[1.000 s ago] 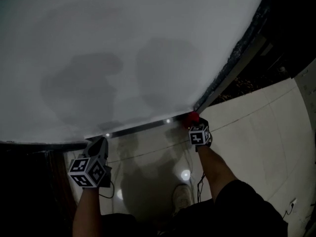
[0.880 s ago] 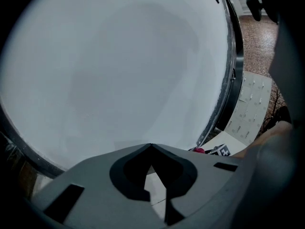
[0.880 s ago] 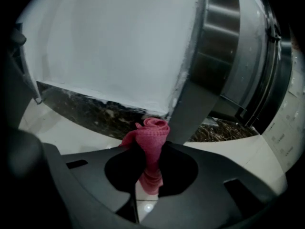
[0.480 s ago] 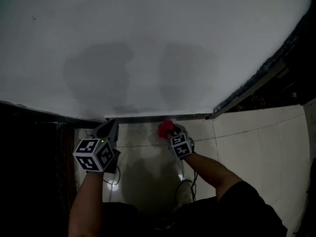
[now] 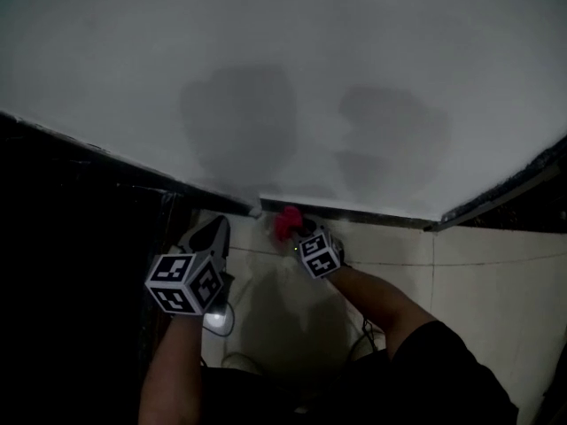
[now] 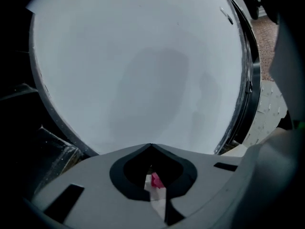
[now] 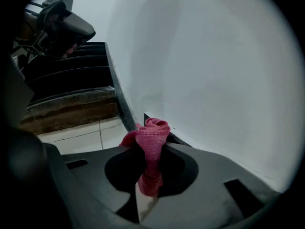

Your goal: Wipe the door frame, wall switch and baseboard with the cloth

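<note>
The right gripper [image 5: 297, 235], jaws clamped on the pink cloth [image 5: 283, 222], holds it at the left end of the dark baseboard [image 5: 372, 212], which stretches away rightward, while the left gripper [image 5: 217, 228] hovers just beside, closed and empty.

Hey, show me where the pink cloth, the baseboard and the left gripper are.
pink cloth [image 7: 151, 142]: right gripper view, its bunched middle.
baseboard [image 5: 381, 215]: head view, dark strip's middle.
left gripper [image 6: 151, 147]: left gripper view, closed jaw tips.

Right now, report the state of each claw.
Left claw: closed, nothing in it.
Right claw: closed on the pink cloth.
</note>
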A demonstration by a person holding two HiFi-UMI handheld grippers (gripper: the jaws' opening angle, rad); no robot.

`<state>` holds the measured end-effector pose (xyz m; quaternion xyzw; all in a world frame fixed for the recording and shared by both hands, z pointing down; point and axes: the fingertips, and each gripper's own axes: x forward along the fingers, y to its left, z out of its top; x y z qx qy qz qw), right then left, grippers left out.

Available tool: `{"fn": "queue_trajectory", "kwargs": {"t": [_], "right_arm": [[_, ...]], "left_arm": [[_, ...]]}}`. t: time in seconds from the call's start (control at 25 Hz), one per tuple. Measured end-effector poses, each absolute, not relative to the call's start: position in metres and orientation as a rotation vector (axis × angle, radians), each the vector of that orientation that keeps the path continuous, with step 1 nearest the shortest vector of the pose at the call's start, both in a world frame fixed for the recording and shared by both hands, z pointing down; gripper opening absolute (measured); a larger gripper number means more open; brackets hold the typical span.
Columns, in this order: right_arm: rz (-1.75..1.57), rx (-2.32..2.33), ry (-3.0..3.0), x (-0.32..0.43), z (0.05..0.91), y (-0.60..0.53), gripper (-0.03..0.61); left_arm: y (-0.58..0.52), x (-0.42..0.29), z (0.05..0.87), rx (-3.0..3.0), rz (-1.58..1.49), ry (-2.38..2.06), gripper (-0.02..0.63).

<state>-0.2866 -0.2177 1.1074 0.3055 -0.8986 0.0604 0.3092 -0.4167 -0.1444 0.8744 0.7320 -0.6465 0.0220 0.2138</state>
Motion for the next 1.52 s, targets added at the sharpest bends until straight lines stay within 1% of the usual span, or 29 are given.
{"fn": "queue_trajectory", "kwargs": {"t": [0.12,0.2,0.44,0.72,0.96,1.28,1.52], "right_arm": [[0.068,0.751,-2.414,-0.328,1.103,-0.218,0.052],[0.070,0.746,-2.420,-0.347,1.105,-0.218,0.052],[0.143,0.810,-2.401,-0.362,1.114,-0.229,0.052],[0.116,0.859,-2.353,-0.335,1.118,-0.238,0.052],[0.058,0.884,-2.323,-0.306,1.113,-0.245,0.052],[-0.006,0.909,-2.273,-0.278,1.110,-0.248,0.052],[0.005,0.900,-2.252,-0.230,1.104,-0.252,0.052]], "left_arm": [[-0.139,-0.423,0.880,2.026,0.179,-1.811,-0.006],[-0.137,-0.423,0.887,2.025,0.259,-1.804,-0.006],[-0.135,-0.397,0.885,2.170,0.370,-1.719,-0.006],[-0.130,-0.388,0.871,2.295,0.242,-1.628,-0.006],[-0.136,-0.370,0.874,2.333,0.253,-1.568,-0.006],[-0.146,-0.382,0.885,2.275,0.102,-1.551,-0.006],[-0.163,-0.347,0.878,2.264,0.150,-1.540,-0.006]]}}
